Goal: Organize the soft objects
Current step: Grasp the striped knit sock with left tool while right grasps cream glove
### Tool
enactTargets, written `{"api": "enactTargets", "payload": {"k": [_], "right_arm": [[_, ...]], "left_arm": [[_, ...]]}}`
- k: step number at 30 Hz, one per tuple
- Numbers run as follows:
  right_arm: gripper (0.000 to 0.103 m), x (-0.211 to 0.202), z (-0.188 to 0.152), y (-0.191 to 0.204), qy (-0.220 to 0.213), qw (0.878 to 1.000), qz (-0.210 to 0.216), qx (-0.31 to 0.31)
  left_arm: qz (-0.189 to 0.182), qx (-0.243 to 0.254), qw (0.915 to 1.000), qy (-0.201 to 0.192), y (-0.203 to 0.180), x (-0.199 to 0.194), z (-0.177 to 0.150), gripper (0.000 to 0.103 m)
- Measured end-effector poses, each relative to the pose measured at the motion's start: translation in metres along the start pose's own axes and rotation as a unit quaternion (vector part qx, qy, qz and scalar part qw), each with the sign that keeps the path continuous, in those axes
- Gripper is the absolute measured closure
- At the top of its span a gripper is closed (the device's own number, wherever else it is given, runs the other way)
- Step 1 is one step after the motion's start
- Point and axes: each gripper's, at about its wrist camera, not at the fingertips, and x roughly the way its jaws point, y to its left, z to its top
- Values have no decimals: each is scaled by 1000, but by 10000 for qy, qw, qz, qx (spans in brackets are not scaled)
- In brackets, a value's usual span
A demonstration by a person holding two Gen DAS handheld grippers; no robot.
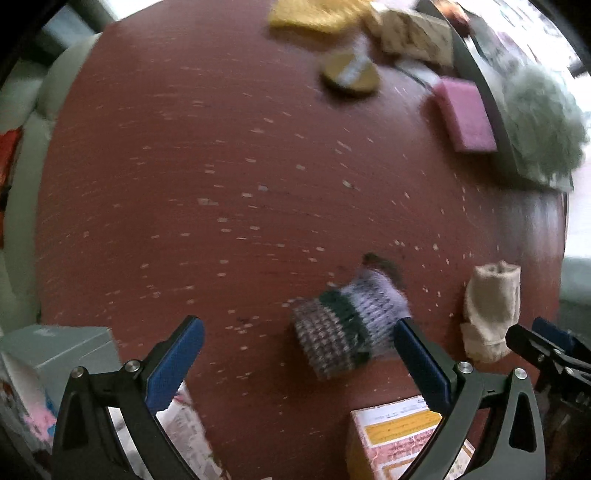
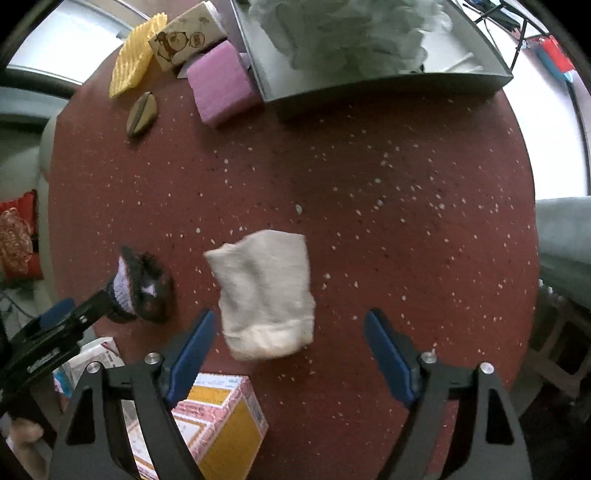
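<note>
A knitted grey, green and lavender sock (image 1: pixel 347 325) lies on the red speckled table (image 1: pixel 221 166). My left gripper (image 1: pixel 299 354) hangs open above it, and the sock sits just inside its right-hand finger, unpressed. A cream sock (image 2: pixel 266 295) lies on the table between the wide-open fingers of my right gripper (image 2: pixel 291 354), closer to the left pad, with no pad pressing it. The left wrist view shows the cream sock (image 1: pixel 491 310) at the right with the right gripper (image 1: pixel 532 330) beside it. In the right wrist view the knitted sock (image 2: pixel 144 288) touches a fingertip of the left gripper (image 2: pixel 85 301).
A grey tray (image 2: pixel 388 88) holding a pale fluffy bundle (image 2: pixel 351 33) stands at the far edge. Beside it lie a pink sponge (image 2: pixel 221 85), a printed tissue box (image 2: pixel 184 40), a yellow cloth (image 2: pixel 136 62) and a brown oval pad (image 2: pixel 142 114). A yellow-pink carton (image 2: pixel 221 417) sits near me.
</note>
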Motion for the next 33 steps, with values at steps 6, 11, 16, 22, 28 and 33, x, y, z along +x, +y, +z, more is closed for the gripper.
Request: {"api": "enactTargets", "payload": {"k": [6,11,16,22,28,33], "right_arm": [[18,8,-12,7,-94,9998,-8,-165],[18,32,-20,21,-59,9992,-135,-366],[28,46,-19,29,-12,9994,-123,-320],[70,51,-18,30,36,9998,6,-218],[72,30,-26,12,-81,9998,186,-26],[72,16,-27,-11,-180,9993,281,177]], "left_arm": [[87,372,9992,78,-25,20,5,0],[144,439,9989,37,-35,24,10,0],[130,384,9991,100,-42,30,12,0],[-31,536,9983,209,-43,37,11,19],[96,993,9948,205,-59,38,3,67],[-65,727,9972,151,-42,32,2,69]]}}
